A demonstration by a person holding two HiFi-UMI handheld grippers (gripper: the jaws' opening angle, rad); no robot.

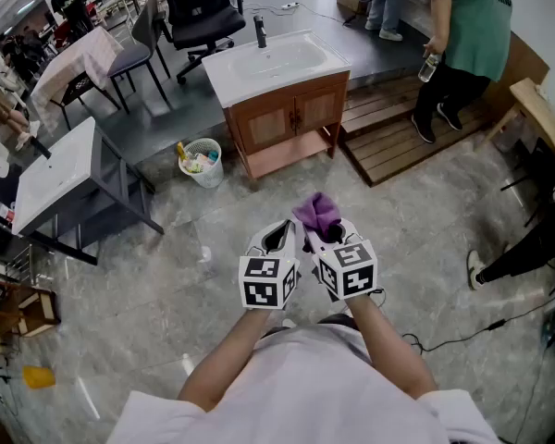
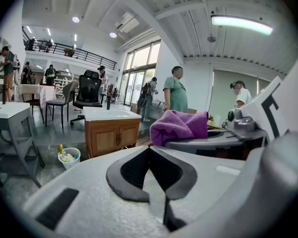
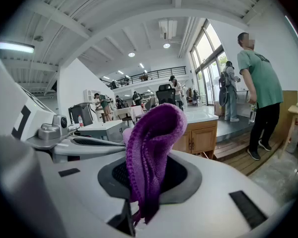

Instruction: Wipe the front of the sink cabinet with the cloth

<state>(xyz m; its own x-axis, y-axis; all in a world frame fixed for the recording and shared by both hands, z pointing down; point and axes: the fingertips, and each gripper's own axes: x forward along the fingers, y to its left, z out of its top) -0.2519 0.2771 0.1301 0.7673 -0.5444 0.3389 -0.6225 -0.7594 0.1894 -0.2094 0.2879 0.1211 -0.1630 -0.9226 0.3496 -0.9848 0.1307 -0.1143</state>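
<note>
The left claw (image 1: 279, 236) and right claw (image 1: 329, 235) are pale grey, grainy plastic shells, each with a dark grey lining (image 2: 117, 176) round the mouth and small black rectangular insets (image 3: 248, 208). Each carries a white cube (image 1: 266, 282) printed with black square markers (bold, blocky patterns). The person wears a white shirt (image 1: 307, 387) with short sleeves (image 1: 153, 419).

Grippers: two, left gripper (image 1: 279, 235) and right gripper (image 1: 328, 237). Cloth (image 1: 317, 212): one. Sink cabinet (image 1: 287, 118): one. Waste basket (image 1: 202, 162), just beside cabinet: one. Office chair (image 1: 199, 17), behind cabinet: one.
</note>
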